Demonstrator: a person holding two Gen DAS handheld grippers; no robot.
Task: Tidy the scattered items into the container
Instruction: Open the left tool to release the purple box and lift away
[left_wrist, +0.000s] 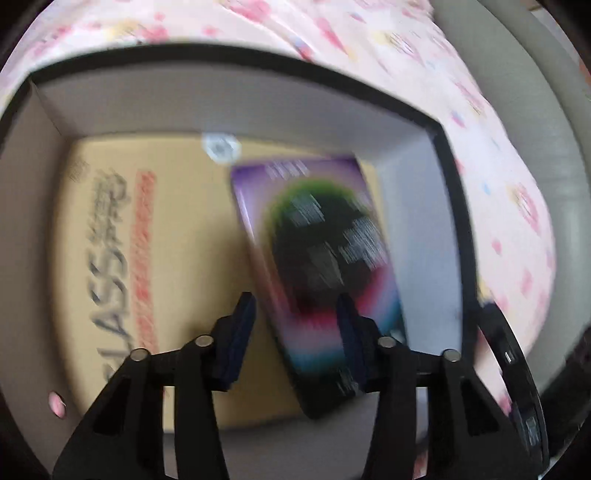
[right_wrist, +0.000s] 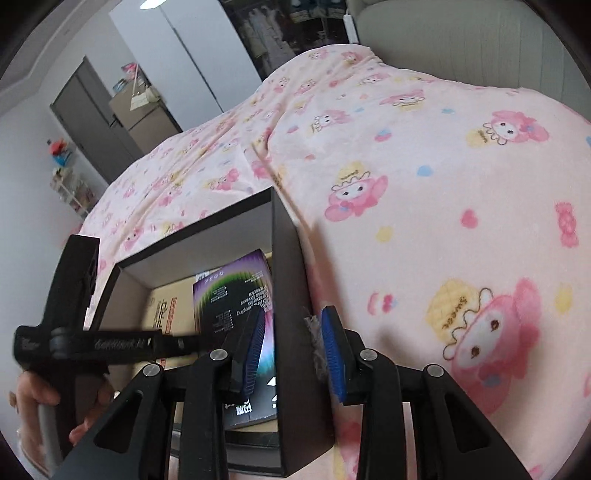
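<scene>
Left gripper (left_wrist: 295, 325) jaws part-open, empty, above purple packet (left_wrist: 321, 258) inside black box (left_wrist: 454, 206). Right gripper (right_wrist: 295, 347) jaws narrow, empty, straddling the box's right wall at lower centre.

A bed (right_wrist: 424, 177) under a pink cartoon-print blanket (right_wrist: 461, 229) is carrying a black box (right_wrist: 291, 295), which is sitting on the blanket just beneath the right gripper (right_wrist: 291, 350).

We see a pink cartoon-print blanket (right_wrist: 424, 192) spread over the bed. Beyond it we see a grey door (right_wrist: 92, 122) and a white wardrobe (right_wrist: 192, 48).
</scene>
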